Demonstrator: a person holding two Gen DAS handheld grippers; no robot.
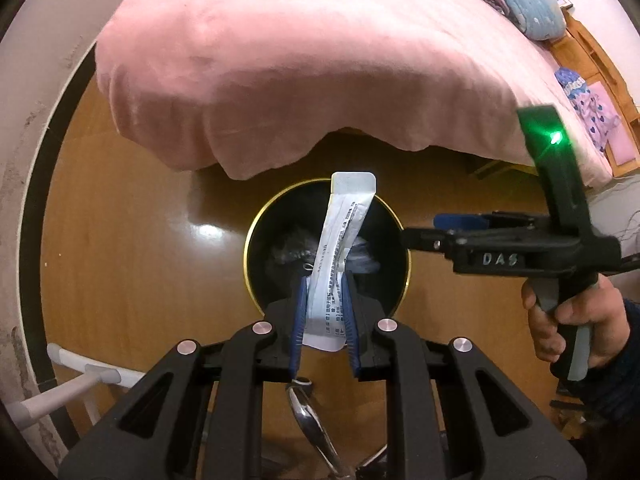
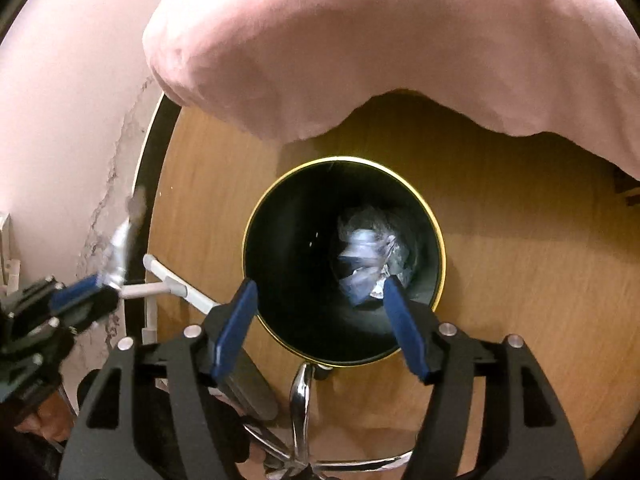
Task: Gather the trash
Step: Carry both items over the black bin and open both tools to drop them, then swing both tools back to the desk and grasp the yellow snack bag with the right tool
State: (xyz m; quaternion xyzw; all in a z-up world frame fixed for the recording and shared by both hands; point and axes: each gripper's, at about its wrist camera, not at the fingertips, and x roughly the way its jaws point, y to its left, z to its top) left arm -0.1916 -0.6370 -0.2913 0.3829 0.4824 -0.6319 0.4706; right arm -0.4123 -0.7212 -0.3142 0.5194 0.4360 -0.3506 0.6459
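Left tool (image 1: 324, 320) is clamped on a wrapper (image 1: 340, 256) above the bin (image 1: 256, 220); right tool (image 2: 320, 300) gapes empty. If released off-centre, the wrapper could be deflected outside the rim.

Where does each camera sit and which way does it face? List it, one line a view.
Left wrist: rides the left gripper, aimed steeply down at the black bin; jaws shut on a white printed wrapper; the right gripper and a hand show at right.
Right wrist: rides the right gripper, aimed down into the bin; jaws open, empty; the left gripper shows at left.
Shared: bin, wooden floor, pink bedcover.
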